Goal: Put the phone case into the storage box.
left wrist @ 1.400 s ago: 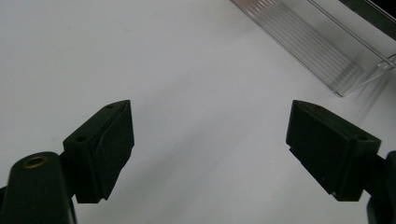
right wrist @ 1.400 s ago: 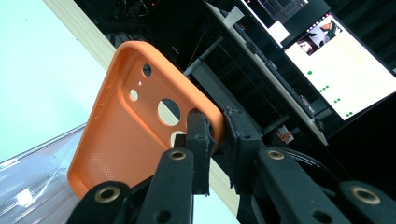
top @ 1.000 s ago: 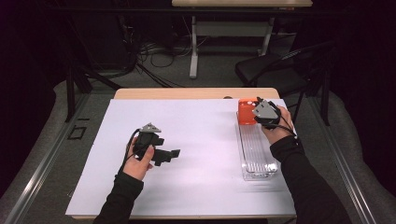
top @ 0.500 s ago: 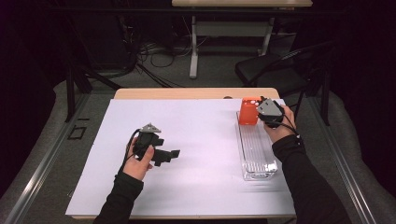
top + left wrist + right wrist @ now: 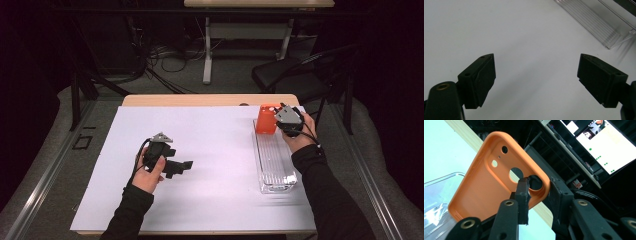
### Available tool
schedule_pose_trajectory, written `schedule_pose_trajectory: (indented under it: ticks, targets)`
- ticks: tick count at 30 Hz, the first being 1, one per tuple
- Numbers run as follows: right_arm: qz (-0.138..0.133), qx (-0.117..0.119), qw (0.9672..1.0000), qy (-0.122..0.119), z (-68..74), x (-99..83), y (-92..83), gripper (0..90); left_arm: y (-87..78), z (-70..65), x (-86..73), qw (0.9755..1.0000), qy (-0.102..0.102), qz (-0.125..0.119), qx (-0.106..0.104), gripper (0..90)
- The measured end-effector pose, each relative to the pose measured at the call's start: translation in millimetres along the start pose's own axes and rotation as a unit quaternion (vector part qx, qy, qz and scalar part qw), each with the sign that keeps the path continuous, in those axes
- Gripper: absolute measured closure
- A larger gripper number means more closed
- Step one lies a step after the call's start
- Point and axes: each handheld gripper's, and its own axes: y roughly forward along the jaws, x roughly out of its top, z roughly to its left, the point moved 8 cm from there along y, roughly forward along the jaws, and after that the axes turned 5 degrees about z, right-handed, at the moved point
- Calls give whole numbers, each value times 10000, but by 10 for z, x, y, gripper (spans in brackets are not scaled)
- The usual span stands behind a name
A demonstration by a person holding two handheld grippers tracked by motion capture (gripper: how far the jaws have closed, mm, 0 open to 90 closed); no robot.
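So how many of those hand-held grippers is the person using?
2. The left hand-held gripper rests low over the white table, jaws wide apart. The right hand-held gripper pinches an orange phone case above the clear tray.

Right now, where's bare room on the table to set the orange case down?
The white table cover is bare between the left gripper and the clear tray, also along the far edge. The right side is crowded: tray, orange phone case, right gripper.
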Motion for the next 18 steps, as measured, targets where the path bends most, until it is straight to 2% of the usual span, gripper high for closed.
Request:
schedule_pose_trajectory:
  ticks: [13, 18]
  targets:
    - [31, -3, 10000, 49, -1, -6, -6, 550, -5, -2, 1, 10000, 8, -2, -1, 156]
    - [89, -7, 9999, 83, 21, -20, -58, 495, -14, 2, 3, 10000, 8, -10, 13, 156]
